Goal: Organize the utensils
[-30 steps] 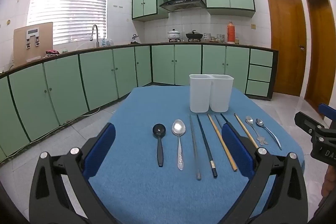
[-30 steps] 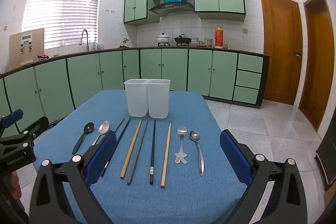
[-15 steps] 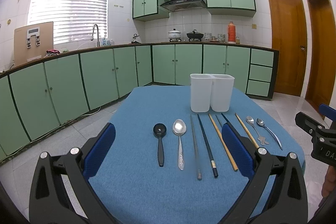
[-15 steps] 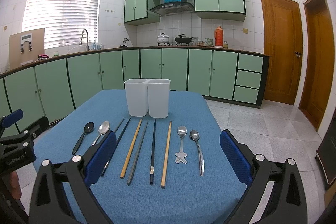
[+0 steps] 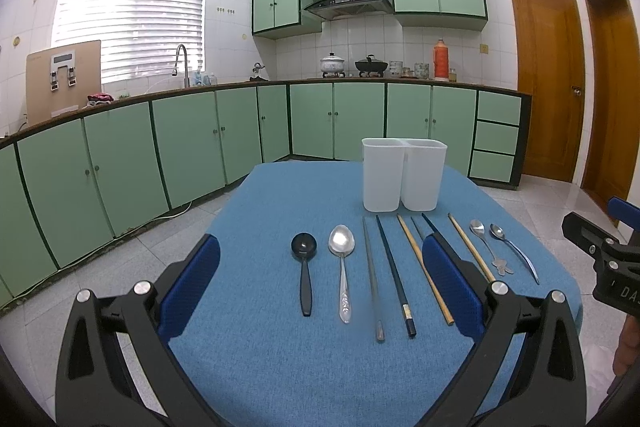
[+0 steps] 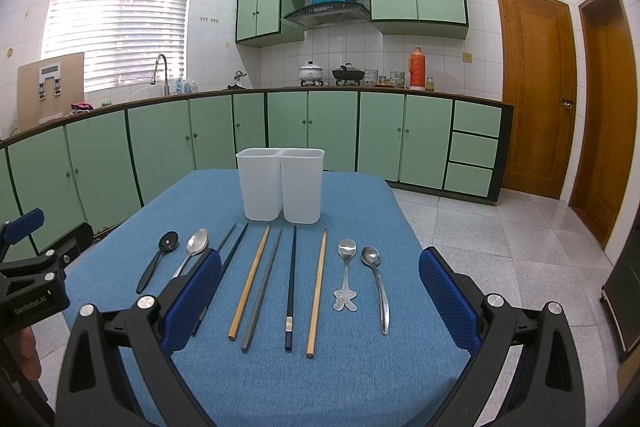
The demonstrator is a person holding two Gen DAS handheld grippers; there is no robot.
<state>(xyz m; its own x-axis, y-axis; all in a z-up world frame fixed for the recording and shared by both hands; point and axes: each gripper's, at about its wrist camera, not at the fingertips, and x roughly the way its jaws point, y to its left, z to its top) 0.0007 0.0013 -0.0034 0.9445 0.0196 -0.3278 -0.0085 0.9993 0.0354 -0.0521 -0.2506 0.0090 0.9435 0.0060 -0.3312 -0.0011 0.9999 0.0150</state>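
Left wrist view: the left tool (image 5: 320, 283) hovers level, fingers spread wide and empty, short of the white two-compartment plastic holder (image 5: 404, 174) on the blue-clothed table (image 5: 280, 367); a black spoon (image 5: 304, 259) lies before the holder. Right wrist view: the right tool (image 6: 320, 295) hovers likewise, wide and empty, over chopsticks (image 6: 250, 279) before the holder (image 6: 280, 183).

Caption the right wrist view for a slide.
Open right gripper hovers over chopsticks and spoons laid before an empty two-compartment white holder on blue table.

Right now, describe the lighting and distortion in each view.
Left wrist view: window blown out by daylight, counter bowed by fisheye, corners vignetted black. Right wrist view: same bright window, glare on floor tiles, spoons sharp.
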